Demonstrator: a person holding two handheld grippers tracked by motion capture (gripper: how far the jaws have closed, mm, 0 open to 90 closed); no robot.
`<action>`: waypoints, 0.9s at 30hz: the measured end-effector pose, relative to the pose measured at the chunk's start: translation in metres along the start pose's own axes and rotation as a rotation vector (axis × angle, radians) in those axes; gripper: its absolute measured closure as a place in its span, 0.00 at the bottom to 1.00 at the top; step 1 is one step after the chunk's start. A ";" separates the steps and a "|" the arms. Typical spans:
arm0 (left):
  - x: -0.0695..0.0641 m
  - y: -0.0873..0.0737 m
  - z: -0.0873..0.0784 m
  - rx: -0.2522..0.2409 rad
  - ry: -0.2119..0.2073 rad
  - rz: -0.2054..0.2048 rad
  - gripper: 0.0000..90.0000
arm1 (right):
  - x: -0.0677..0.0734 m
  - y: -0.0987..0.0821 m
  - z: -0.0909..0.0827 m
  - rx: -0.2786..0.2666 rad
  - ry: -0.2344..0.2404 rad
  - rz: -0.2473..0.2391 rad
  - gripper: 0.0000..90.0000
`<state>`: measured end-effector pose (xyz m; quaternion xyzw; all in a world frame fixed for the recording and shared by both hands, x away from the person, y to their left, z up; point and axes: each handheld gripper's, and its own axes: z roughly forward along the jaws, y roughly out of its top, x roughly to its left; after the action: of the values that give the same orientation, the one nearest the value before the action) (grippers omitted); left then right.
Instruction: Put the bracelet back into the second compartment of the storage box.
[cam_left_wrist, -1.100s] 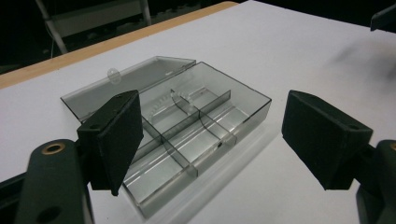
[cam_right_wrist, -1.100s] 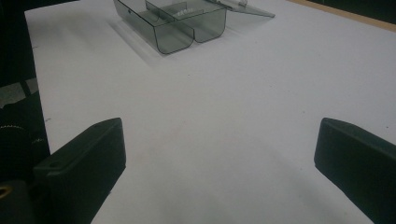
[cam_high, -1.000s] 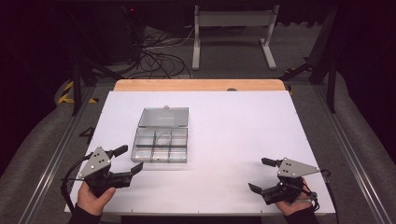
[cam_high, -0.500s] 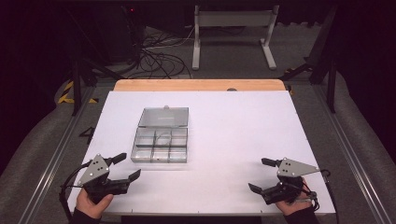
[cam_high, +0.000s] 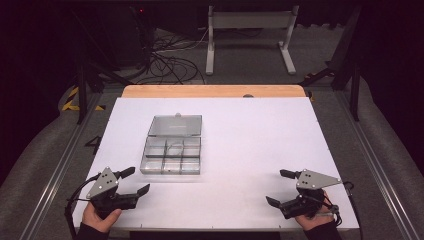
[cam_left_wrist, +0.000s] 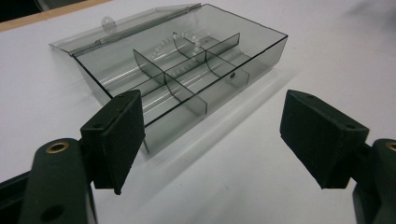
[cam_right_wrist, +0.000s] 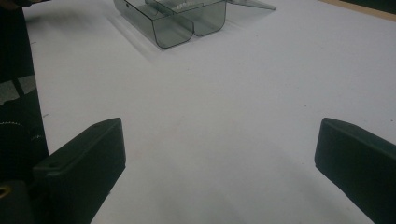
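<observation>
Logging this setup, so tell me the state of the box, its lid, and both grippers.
Compartment box: open, a small pale beaded item in one far compartment.
Lid: swung back, lying flat on the table.
Left gripper: open, holding nothing.
Right gripper: open, holding nothing.

High view: set above the near edge, faced forward and down; the whole white table (cam_high: 250, 145) is taken in from afar.
Left gripper view: carried low, aimed closely at the open compartment box (cam_left_wrist: 187, 70).
Right gripper view: carried low, aimed across the table from farther off.
Shared: the compartment box is seen in all three views.
</observation>
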<state>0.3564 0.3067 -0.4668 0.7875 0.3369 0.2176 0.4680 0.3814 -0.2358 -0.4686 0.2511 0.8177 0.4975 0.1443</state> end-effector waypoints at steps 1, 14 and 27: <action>0.001 -0.001 0.000 0.001 0.001 -0.001 0.25 | 0.000 0.000 0.000 0.001 0.000 0.000 0.03; -0.003 0.001 -0.002 -0.021 0.021 -0.008 0.25 | 0.000 0.000 -0.001 0.000 -0.004 -0.005 0.03; -0.003 0.002 -0.002 -0.022 0.021 -0.006 0.25 | 0.000 0.000 0.000 0.000 -0.004 0.000 0.03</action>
<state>0.3535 0.3052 -0.4643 0.7790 0.3420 0.2281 0.4735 0.3813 -0.2357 -0.4684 0.2520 0.8173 0.4971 0.1462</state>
